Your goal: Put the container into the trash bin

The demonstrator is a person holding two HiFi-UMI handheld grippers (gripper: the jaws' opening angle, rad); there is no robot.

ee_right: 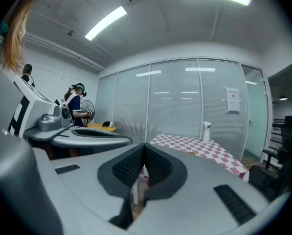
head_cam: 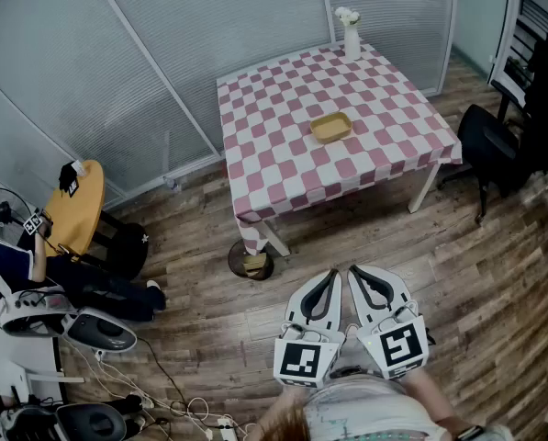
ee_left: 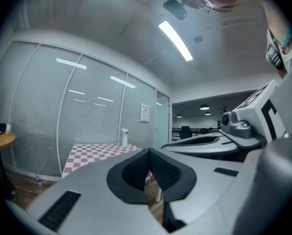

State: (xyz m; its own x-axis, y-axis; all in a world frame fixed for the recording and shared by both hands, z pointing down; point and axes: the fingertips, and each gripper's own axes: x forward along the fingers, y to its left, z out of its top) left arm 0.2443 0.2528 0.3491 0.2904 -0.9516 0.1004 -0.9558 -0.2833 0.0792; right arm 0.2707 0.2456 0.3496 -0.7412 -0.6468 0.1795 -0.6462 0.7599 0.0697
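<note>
In the head view, the container, a shallow yellow tray, lies near the middle of the checkered table, well apart from both grippers. The trash bin stands on the wooden floor at the near corner of the table, just beside a leg. The left gripper and the right gripper are side by side in front of the person, far from the table. The step in hand seems to be the approach. It goes best if the person comes close to the near edge and spreads the jaws of one gripper before reaching the tray. The thin rim probably gives the best hold, so the jaws should go over one wall and not push the tray across the cloth.

In the left gripper view, the jaws are clenched together with nothing between them. The table and a white vase stand beyond.

In the right gripper view, the jaws are pressed together too, on nothing, and the table is ahead; the container cannot be made out here
</note>
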